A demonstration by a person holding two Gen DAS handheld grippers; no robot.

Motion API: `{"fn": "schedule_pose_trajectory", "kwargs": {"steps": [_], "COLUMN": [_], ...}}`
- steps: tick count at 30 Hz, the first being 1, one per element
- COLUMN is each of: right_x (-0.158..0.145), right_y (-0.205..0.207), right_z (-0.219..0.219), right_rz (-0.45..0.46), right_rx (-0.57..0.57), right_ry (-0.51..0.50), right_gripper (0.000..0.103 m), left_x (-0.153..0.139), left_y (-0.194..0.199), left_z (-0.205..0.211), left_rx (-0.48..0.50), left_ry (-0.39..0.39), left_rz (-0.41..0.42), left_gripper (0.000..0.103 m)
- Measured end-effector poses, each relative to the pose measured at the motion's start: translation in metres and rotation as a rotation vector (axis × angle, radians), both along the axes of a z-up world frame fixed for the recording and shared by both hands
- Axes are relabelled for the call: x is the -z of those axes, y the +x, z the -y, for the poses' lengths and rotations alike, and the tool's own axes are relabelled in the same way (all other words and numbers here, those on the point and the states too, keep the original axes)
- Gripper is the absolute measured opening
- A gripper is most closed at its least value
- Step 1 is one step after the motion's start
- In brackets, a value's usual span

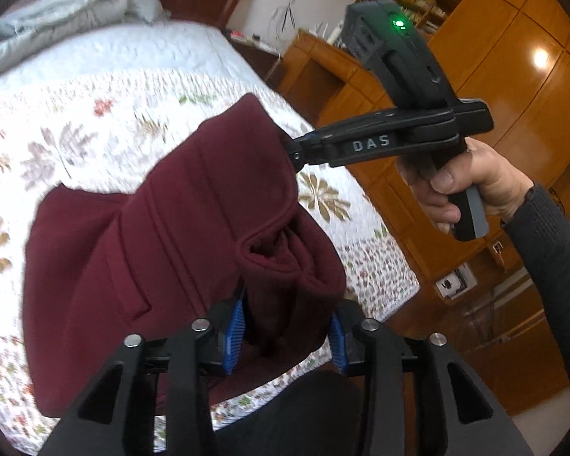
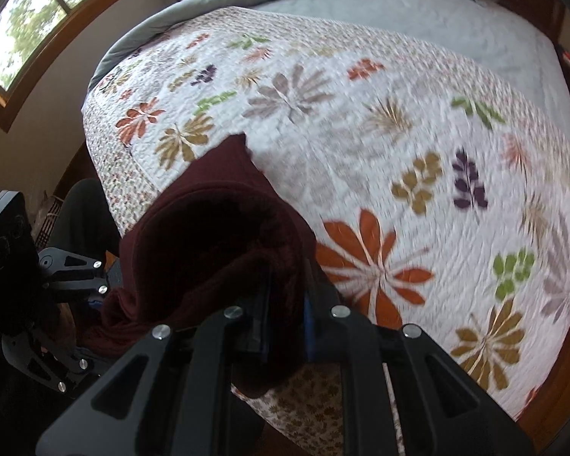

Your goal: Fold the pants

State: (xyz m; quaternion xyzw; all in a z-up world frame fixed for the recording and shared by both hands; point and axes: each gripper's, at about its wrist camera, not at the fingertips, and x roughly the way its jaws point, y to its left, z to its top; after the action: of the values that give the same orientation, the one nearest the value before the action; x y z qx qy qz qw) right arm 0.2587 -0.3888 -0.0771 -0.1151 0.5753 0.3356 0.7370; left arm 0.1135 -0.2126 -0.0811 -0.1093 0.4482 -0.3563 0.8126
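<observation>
Maroon fleece pants [image 1: 163, 228] held up above the floral quilt [image 2: 399, 133], mid-fold.

Nearest the quilt's front edge, the left gripper [image 1: 285, 336] is clamped on a bunched fold; the right gripper [image 2: 285, 326], farther over the quilt, pinches another edge. The cloth hangs doubled between them (partly folded, I judge), its lower part draped on the quilt; laying it flat and the final folds remain.
</observation>
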Motion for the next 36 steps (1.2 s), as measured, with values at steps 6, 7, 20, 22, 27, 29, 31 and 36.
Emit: {"fn": "schedule_pose_trajectory", "kwargs": {"steps": [6, 7, 20, 22, 27, 29, 31, 36], "right_x": [0.029, 0.037, 0.125, 0.124, 0.115, 0.112, 0.112, 0.109], "right_y": [-0.008, -0.015, -0.115, -0.110, -0.092, -0.087, -0.082, -0.090], "right_z": [0.068, 0.090, 0.117, 0.103, 0.075, 0.069, 0.066, 0.083], "right_rz": [-0.064, -0.099, -0.306, -0.303, -0.292, -0.285, -0.292, -0.274], "right_rx": [0.244, 0.331, 0.672, 0.657, 0.645, 0.652, 0.664, 0.748], "right_ry": [0.140, 0.217, 0.850, 0.818, 0.683, 0.634, 0.594, 0.597], "right_gripper": [0.056, 0.064, 0.095, 0.096, 0.097, 0.097, 0.097, 0.097], "left_x": [0.038, 0.037, 0.033, 0.037, 0.049, 0.052, 0.055, 0.056], "left_y": [0.008, 0.006, 0.020, 0.022, 0.014, 0.013, 0.013, 0.011], "left_z": [0.002, -0.002, -0.136, -0.152, -0.182, -0.187, -0.191, -0.203], "left_rx": [0.098, 0.113, -0.110, -0.143, -0.208, -0.220, -0.227, -0.241], "left_ry": [-0.144, -0.173, -0.275, -0.272, -0.292, -0.294, -0.295, -0.303], "left_rz": [-0.218, -0.225, -0.192, -0.197, -0.222, -0.226, -0.233, -0.226], "left_gripper": [0.078, 0.079, 0.086, 0.086, 0.086, 0.086, 0.086, 0.086]}}
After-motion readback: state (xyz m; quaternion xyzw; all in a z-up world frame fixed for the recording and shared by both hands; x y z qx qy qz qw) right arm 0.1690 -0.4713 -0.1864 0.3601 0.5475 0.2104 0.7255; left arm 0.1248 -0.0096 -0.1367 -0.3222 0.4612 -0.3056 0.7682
